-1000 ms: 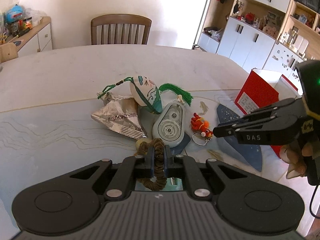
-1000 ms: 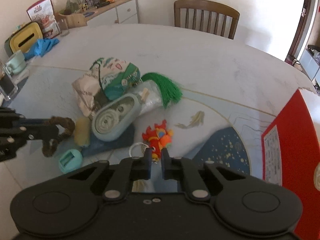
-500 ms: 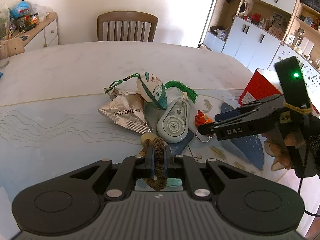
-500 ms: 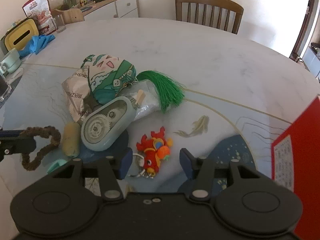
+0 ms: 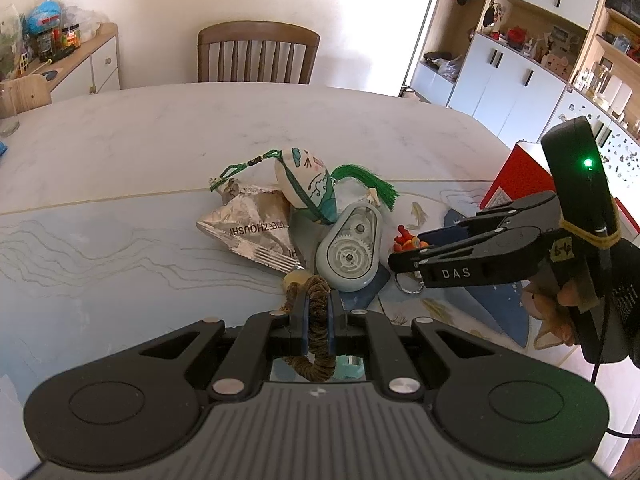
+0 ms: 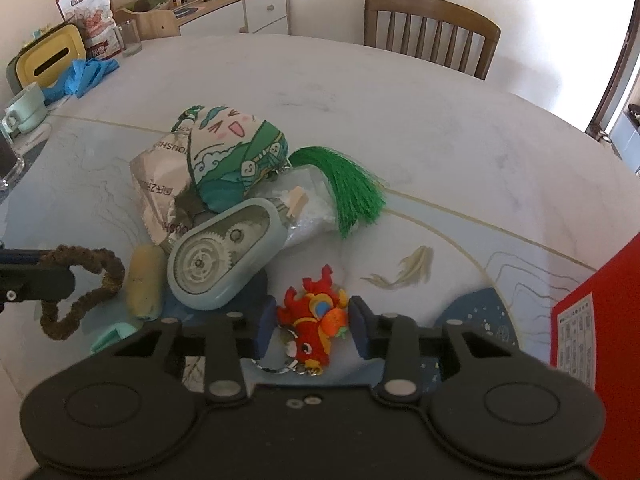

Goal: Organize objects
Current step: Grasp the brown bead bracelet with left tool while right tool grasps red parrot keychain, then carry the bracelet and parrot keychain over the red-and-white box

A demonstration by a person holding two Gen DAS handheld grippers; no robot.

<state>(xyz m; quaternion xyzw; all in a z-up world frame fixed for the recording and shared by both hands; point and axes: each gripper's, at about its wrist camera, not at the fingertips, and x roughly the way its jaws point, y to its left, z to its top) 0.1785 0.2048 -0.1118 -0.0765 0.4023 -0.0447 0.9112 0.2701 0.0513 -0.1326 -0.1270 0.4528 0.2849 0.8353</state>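
- My left tool (image 5: 318, 316) is pressed together on a brown braided loop (image 5: 316, 308); part of the loop hangs below the jaws, and the rest sticks out ahead of them.
- My right tool (image 6: 312, 326) has just been closing. The red dragon keychain (image 6: 314, 320) lies between its jaws. The blue pads (image 6: 266, 326) flank the toy closely, but I cannot tell whether they press on it yet.
- The keychain lies on the table (image 6: 400, 120), directly ahead of the right tool and centred in the gap. Its long axis runs roughly along the tool's pointing line, with the metal ring (image 6: 276, 364) at the near end, toward the tool's body.
- I judge the right hand to be the one for this pick: it is already over the toy, and the left tool is occupied.
- Just beyond, to the left, a pale green tape dispenser (image 6: 224, 264) lies near the keychain but apart from it. A yellow roll (image 6: 144, 284) lies beside the dispenser.
- Farther off, a stuffed pouch (image 6: 236, 152) with a green tassel (image 6: 348, 184) rests on a foil snack bag (image 6: 156, 188).
- A red box (image 6: 600, 320) stands at the right edge, well apart from the pile.
- A wooden chair (image 6: 432, 36) stands behind the far side of the table.
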